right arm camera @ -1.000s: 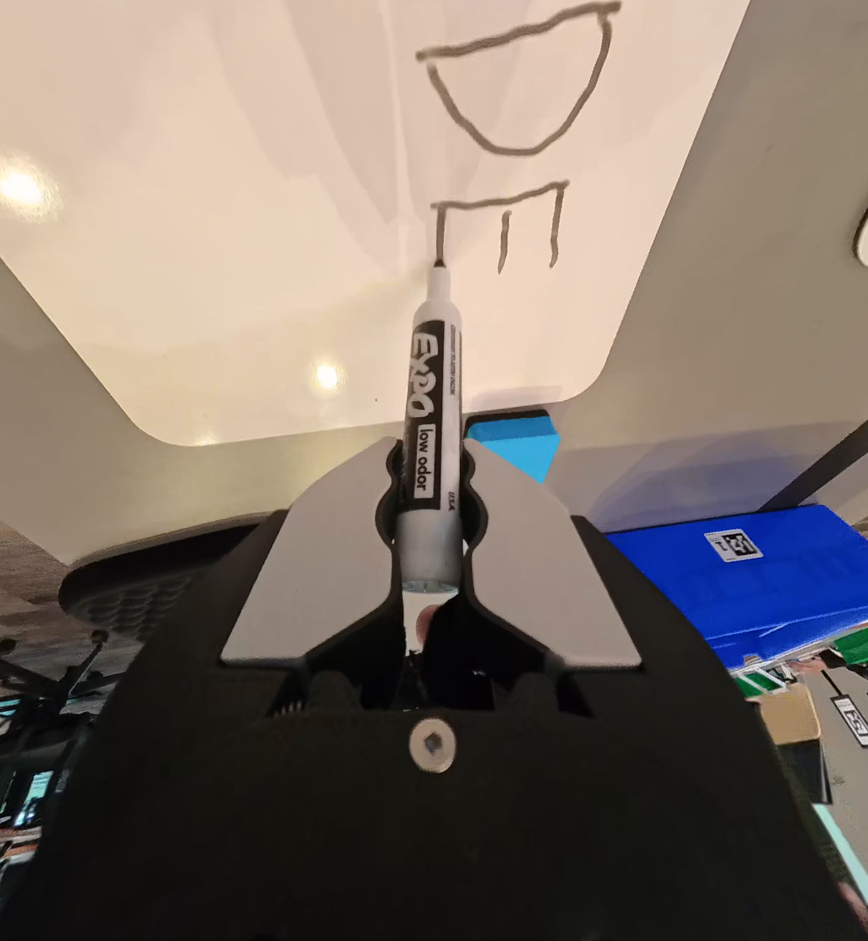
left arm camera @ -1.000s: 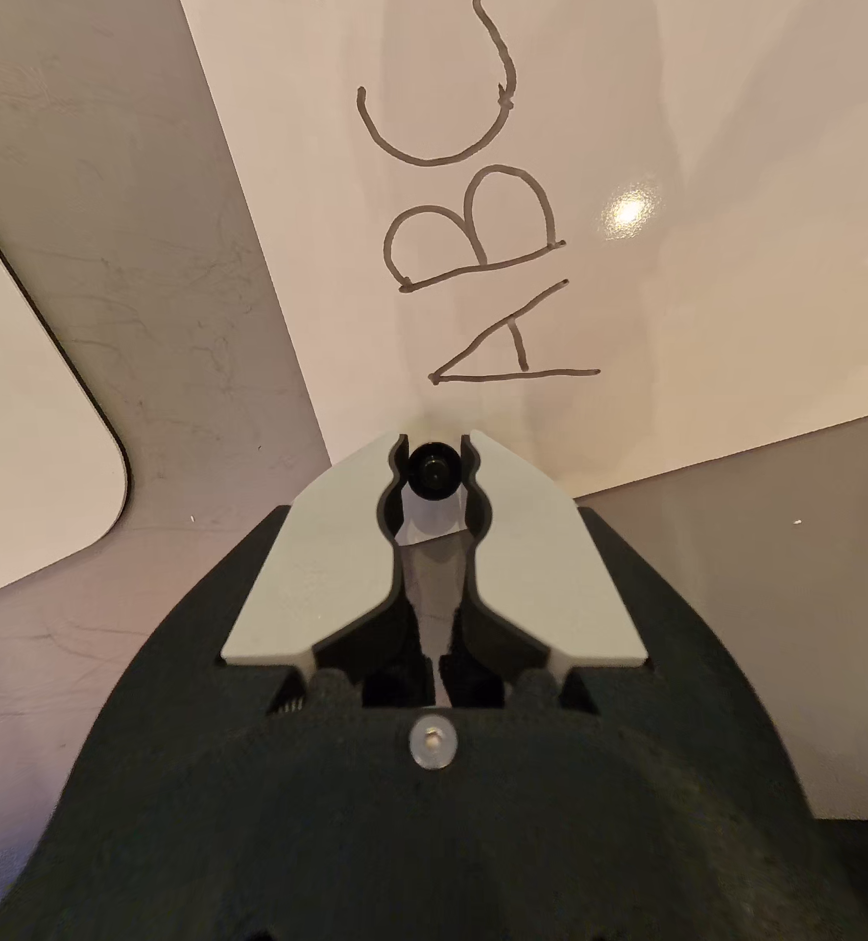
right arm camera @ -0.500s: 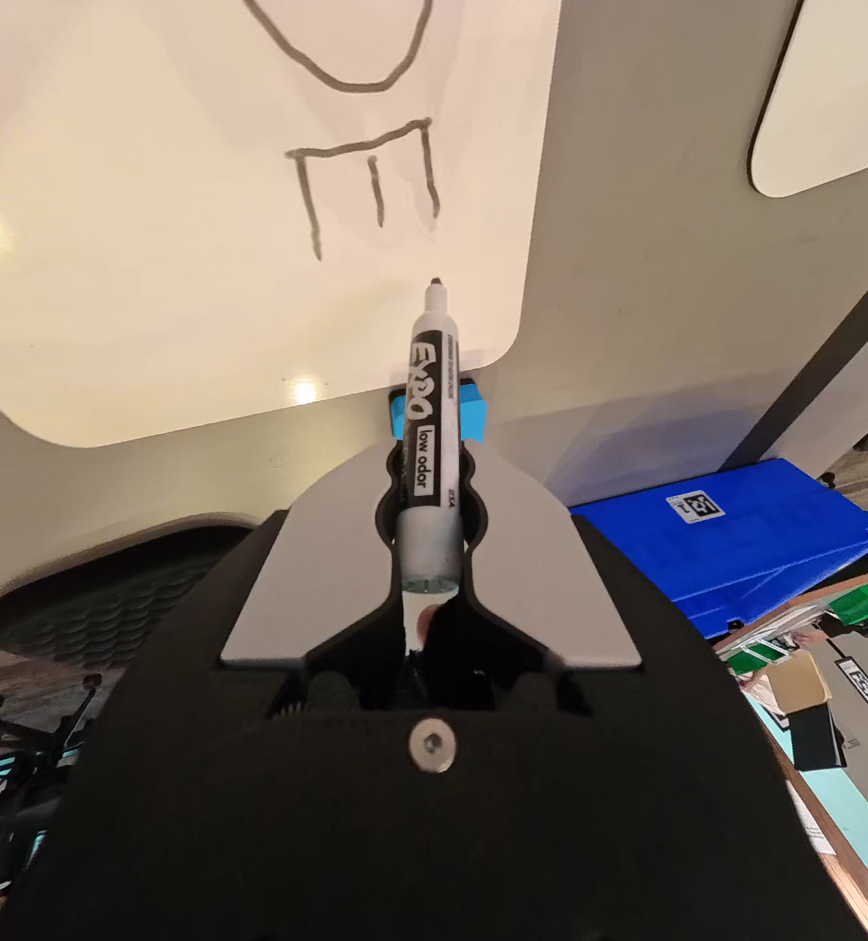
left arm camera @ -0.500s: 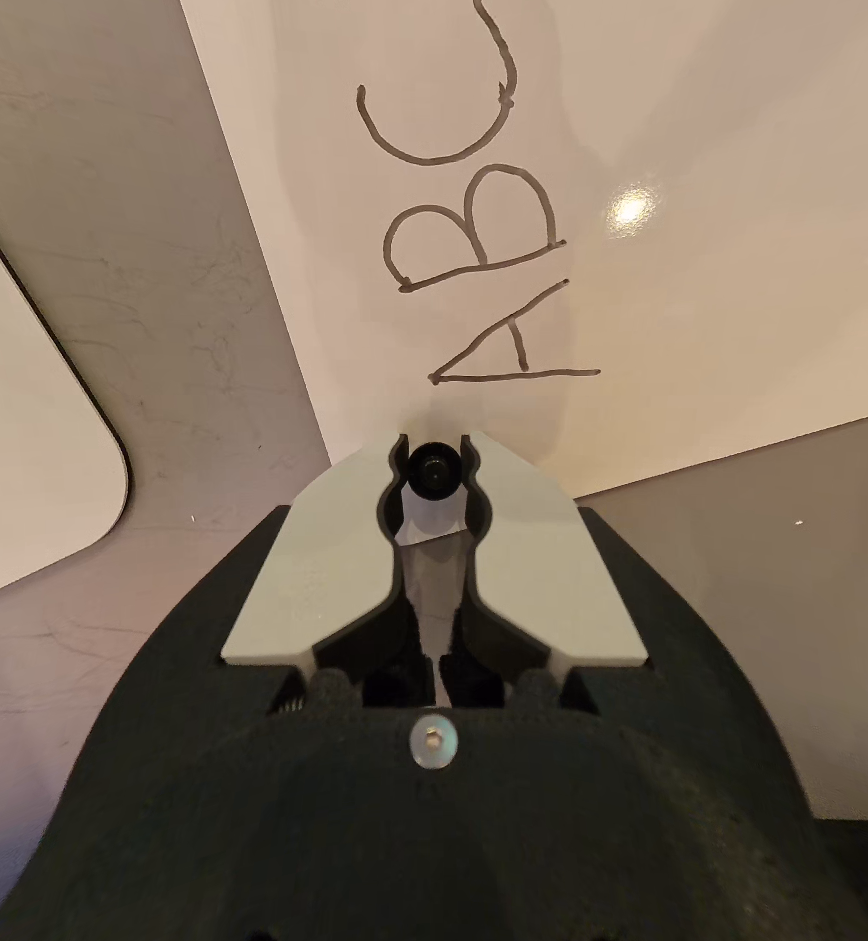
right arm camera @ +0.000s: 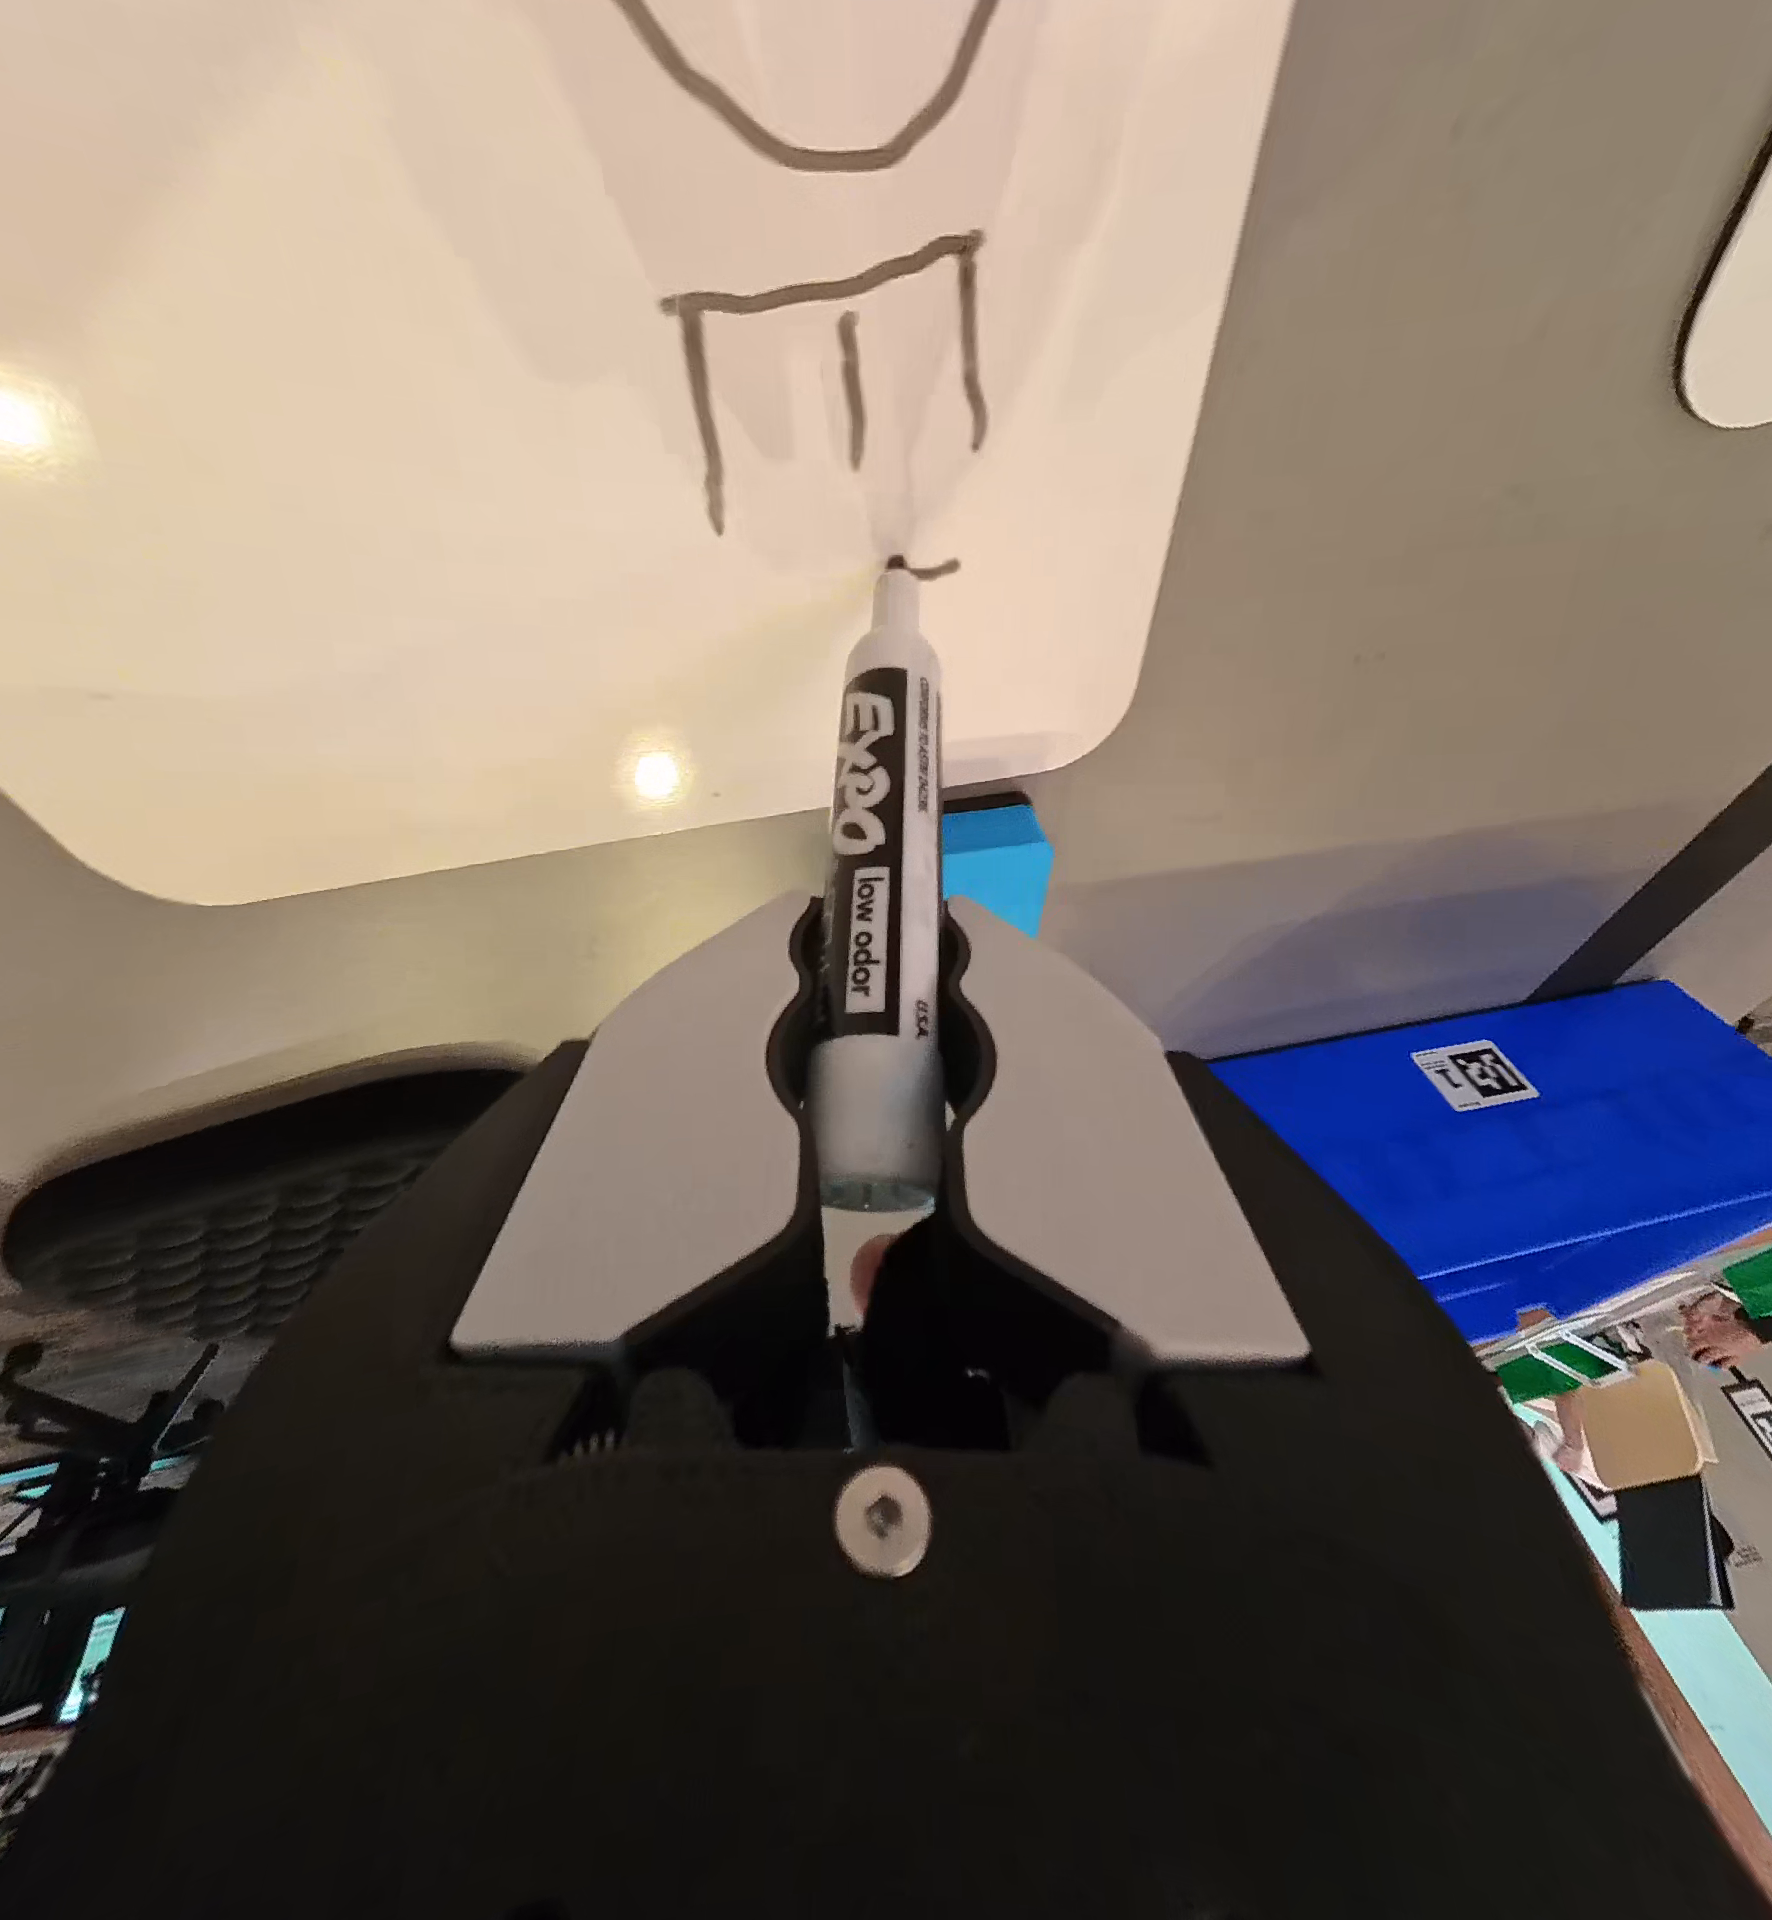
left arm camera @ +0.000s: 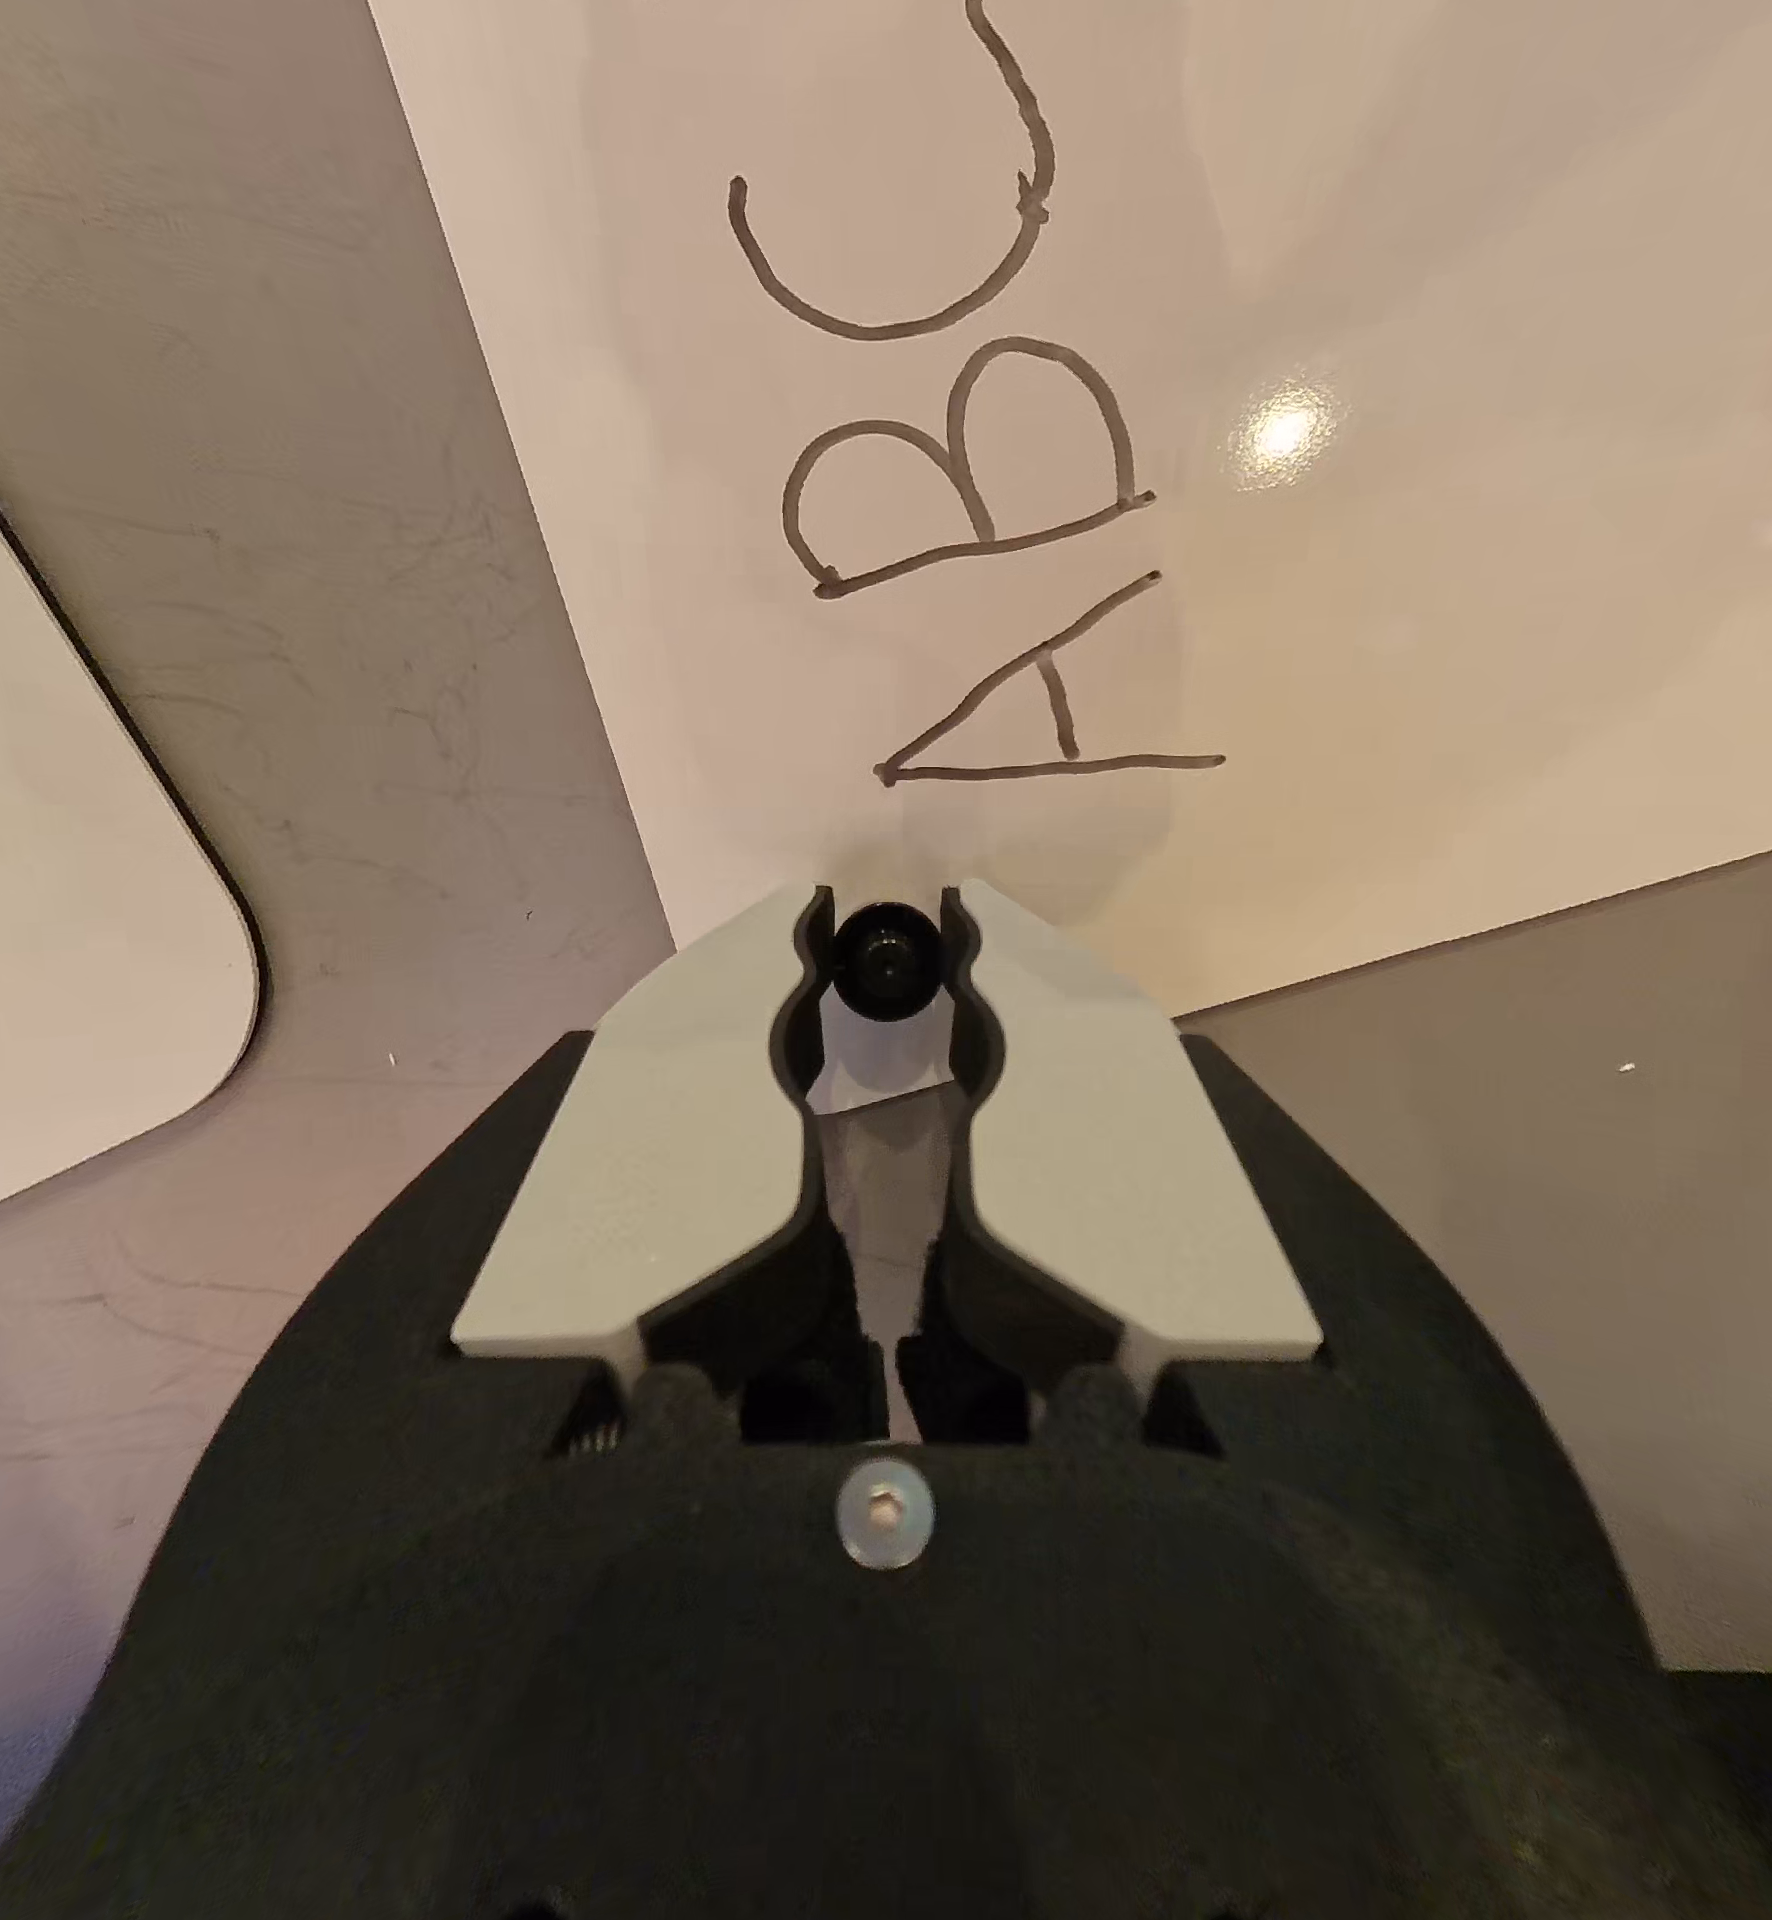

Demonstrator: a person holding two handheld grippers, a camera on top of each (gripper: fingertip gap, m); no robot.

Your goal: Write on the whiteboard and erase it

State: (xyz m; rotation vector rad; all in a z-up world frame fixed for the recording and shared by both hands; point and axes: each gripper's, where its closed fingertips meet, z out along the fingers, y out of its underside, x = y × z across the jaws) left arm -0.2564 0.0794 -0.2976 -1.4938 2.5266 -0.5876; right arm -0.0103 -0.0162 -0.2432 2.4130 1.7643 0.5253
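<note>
While my right tongs [right arm camera: 884,935] pinched the white marker [right arm camera: 887,831] by its lower barrel, both pads pressed against its sides, its dark tip touched the whiteboard [right arm camera: 342,520] at the end of a short fresh stroke [right arm camera: 929,568]. Above that stroke stood hand-drawn marks [right arm camera: 830,353] in dark ink, close to the board's rounded lower corner. Just behind the marker, a light blue block [right arm camera: 1001,857] sat against the grey wall [right arm camera: 1381,520] under the board's edge. Lower to the right lay a blue bin [right arm camera: 1484,1164] with a small white sticker on it.

My left tongs [left arm camera: 884,935] were closed on a small black cap [left arm camera: 882,961], a round dark piece gripped between the notched pads right at the tips. They were held close to the whiteboard [left arm camera: 1381,727], just below three more drawn marks [left arm camera: 965,520] that ran away from me up the white surface. Grey wall [left arm camera: 290,520] lay to the left of that board, with another white panel [left arm camera: 30,935] beyond it.
</note>
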